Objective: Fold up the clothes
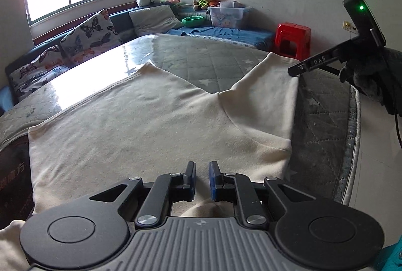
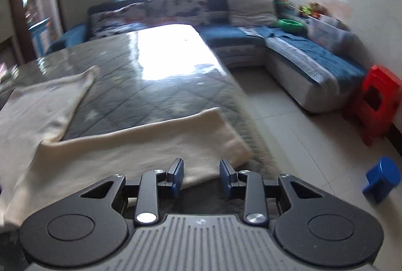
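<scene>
Left gripper narrowly parted, right gripper wider.

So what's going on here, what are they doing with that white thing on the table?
A person with a handheld gripper in each hand is folding a cream sweatshirt spread flat on a quilted table cover. The left gripper sits low over the garment's near edge, jaws nearly together, with nothing visibly pinched. The right gripper hangs open over a sleeve lying at the table's edge. No fold is visible yet.
</scene>
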Demonstrator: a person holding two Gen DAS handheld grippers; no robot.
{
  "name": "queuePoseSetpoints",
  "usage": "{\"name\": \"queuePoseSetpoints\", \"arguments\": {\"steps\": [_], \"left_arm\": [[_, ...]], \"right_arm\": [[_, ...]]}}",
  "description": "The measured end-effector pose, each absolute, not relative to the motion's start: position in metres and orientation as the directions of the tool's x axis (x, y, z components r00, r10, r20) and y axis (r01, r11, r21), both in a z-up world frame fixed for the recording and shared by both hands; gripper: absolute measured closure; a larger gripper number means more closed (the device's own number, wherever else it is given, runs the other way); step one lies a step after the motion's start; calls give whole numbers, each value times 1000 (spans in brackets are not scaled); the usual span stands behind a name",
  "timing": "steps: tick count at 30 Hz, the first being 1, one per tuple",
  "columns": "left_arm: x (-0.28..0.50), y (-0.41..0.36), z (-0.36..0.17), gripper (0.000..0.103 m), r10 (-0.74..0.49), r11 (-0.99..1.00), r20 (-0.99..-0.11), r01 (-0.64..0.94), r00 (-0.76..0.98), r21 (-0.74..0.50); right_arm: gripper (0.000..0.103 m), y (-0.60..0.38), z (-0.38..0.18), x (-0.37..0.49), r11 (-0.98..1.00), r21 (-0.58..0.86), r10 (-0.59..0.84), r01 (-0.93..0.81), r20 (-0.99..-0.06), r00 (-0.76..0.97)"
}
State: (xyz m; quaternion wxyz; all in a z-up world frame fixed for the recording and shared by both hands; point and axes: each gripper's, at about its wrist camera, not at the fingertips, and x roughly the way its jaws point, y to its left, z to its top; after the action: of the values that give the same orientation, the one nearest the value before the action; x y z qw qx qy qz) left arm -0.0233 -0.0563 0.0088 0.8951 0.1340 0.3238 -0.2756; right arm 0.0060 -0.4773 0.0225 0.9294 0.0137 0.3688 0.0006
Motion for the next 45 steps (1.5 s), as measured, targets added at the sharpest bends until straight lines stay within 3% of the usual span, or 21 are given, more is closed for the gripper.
{"name": "queuePoseSetpoints", "arguments": {"steps": [9,11,18,22,26,34,36,45], "left_arm": [[-17,-64,18,84,-421,819,-642,573,640,34],[-17,-69,18,84,-424,815,-643,578,638,37],[-18,-85,16,84,-445,793,-641,607,626,41],[-17,-95,9,77,-452,783,-648,621,612,41],[-17,-94,10,77,-446,788,-645,614,620,44],[-23,-42,30,71,-384,866,-603,499,699,27],[-26,-26,32,63,-350,889,-594,457,724,32],[-53,44,34,51,-194,963,-570,265,798,43]], "right_arm": [[74,-496,17,13,991,94,-12,100,-664,747],[94,-495,17,15,989,112,-1,99,-659,752],[95,-500,45,8,988,127,2,89,-585,811],[95,-498,41,9,990,118,7,80,-603,797],[95,-489,50,5,992,111,20,57,-591,807],[96,-429,118,-19,983,59,178,-171,-492,852],[96,-404,132,-25,967,42,239,-250,-478,845],[96,-271,143,-41,806,-7,506,-592,-510,695]]}}
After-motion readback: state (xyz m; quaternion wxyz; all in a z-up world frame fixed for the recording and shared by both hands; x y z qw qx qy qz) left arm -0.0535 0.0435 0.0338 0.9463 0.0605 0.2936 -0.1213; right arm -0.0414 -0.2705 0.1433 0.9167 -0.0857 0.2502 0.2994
